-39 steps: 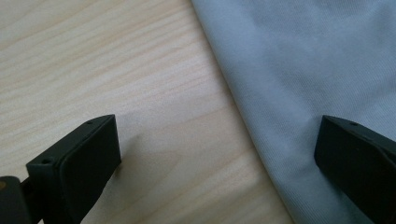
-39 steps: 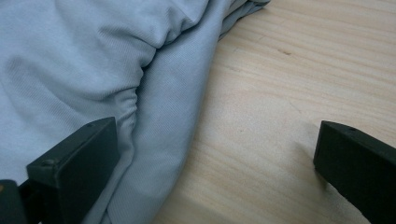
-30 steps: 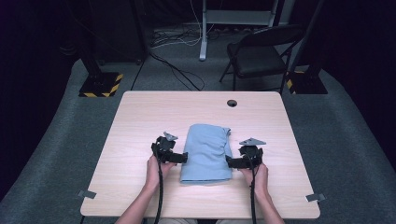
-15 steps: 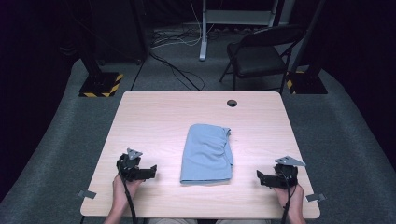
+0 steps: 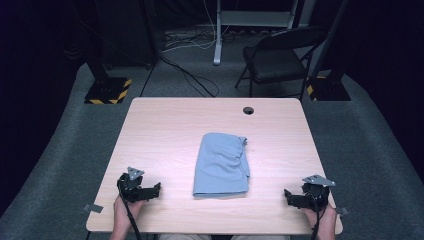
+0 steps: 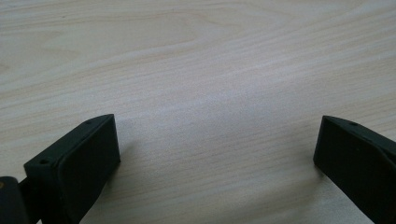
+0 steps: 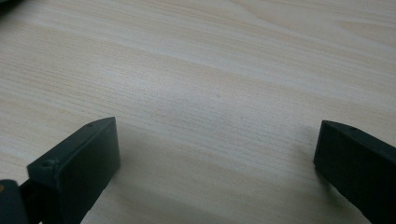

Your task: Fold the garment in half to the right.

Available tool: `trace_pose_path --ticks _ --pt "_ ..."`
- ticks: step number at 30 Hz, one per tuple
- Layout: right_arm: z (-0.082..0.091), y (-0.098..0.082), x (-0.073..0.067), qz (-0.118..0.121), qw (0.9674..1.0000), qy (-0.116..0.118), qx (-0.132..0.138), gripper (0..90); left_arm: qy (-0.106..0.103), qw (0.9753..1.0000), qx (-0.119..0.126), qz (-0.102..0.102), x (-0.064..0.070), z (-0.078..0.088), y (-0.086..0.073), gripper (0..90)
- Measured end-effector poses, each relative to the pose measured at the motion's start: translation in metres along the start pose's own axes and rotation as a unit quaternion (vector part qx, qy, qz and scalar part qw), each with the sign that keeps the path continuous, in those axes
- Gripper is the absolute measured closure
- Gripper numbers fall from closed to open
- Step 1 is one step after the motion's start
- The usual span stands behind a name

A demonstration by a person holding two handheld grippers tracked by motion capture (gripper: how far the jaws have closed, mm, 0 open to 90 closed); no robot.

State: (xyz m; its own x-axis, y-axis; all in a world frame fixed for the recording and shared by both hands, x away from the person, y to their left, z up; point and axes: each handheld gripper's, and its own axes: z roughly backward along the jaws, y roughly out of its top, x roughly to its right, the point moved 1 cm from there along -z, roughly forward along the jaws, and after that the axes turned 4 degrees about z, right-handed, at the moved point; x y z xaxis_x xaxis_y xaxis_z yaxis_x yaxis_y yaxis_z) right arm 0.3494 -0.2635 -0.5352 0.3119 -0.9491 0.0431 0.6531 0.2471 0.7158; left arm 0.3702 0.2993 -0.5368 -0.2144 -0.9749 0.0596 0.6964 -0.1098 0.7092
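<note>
Cloth lies folded at the table's middle, well apart from both my tongs. My left gripper rests near the near left corner, jaws released wide; my right gripper near the near right corner, likewise released.

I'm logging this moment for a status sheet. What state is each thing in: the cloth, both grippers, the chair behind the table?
blue cloth: folded, lying flat mid-table, touched by neither gripper.
left gripper: jaws wide open, nothing between them, low over bare wood near the table's front left.
right gripper: jaws wide open, nothing between them, near the front right corner.
folding chair: unfolded, upright, unoccupied.
table: level.
</note>
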Motion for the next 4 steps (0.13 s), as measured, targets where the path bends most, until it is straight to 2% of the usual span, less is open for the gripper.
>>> trace_pose_path --ticks 4 --pt "0.0004 -0.0004 -0.0004 0.000 1.0000 0.000 0.000 0.0 0.000 1.0000 0.000 0.000 0.0000 0.0000 0.0000 0.0"
